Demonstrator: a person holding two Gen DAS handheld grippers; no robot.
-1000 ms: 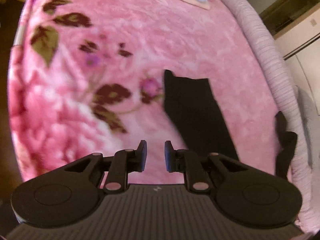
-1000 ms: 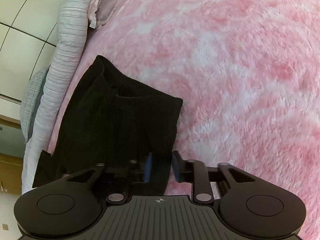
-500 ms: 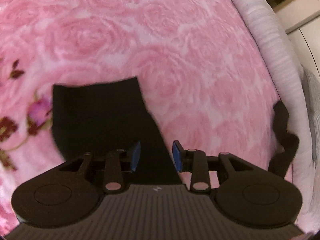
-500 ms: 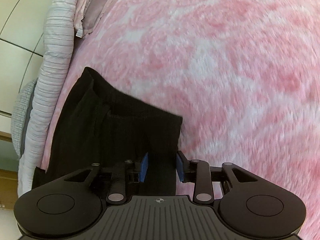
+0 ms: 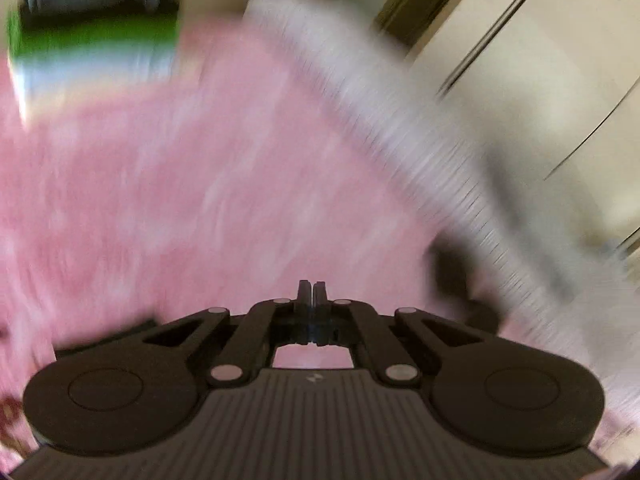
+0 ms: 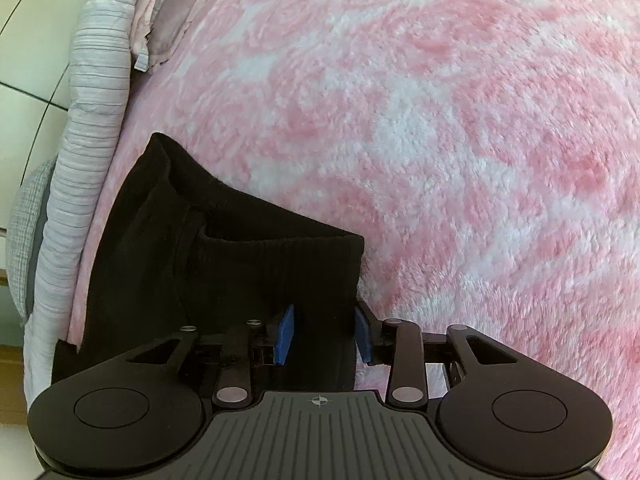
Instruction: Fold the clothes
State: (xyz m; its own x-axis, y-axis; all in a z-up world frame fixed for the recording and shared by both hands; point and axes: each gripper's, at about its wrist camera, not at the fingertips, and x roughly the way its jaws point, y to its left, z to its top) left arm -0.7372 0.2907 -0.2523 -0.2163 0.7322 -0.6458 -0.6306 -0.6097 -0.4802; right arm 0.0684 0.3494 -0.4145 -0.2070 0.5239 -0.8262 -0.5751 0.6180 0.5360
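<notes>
A black garment (image 6: 192,264) lies on the pink blanket (image 6: 460,140) near the bed's left edge, its ribbed waistband toward the far side. My right gripper (image 6: 324,332) is open, its blue pads straddling the garment's right edge low over the cloth. In the blurred left wrist view my left gripper (image 5: 312,294) has its jaws pressed together; whether cloth is pinched between them cannot be told. A dark strip (image 5: 104,334) shows just behind the left finger, and a dark patch (image 5: 452,272) of black cloth lies to the right.
A striped white quilt roll (image 6: 92,92) runs along the bed edge, also blurred in the left wrist view (image 5: 400,120). A folded stack with green and blue items (image 5: 92,40) sits at the far left. Cream cabinet doors (image 5: 540,80) stand beyond the bed.
My left gripper has shut and swung fast upward and away from the garment's hem, blurring its view. My right gripper has opened wider and edged forward over the garment's right edge.
</notes>
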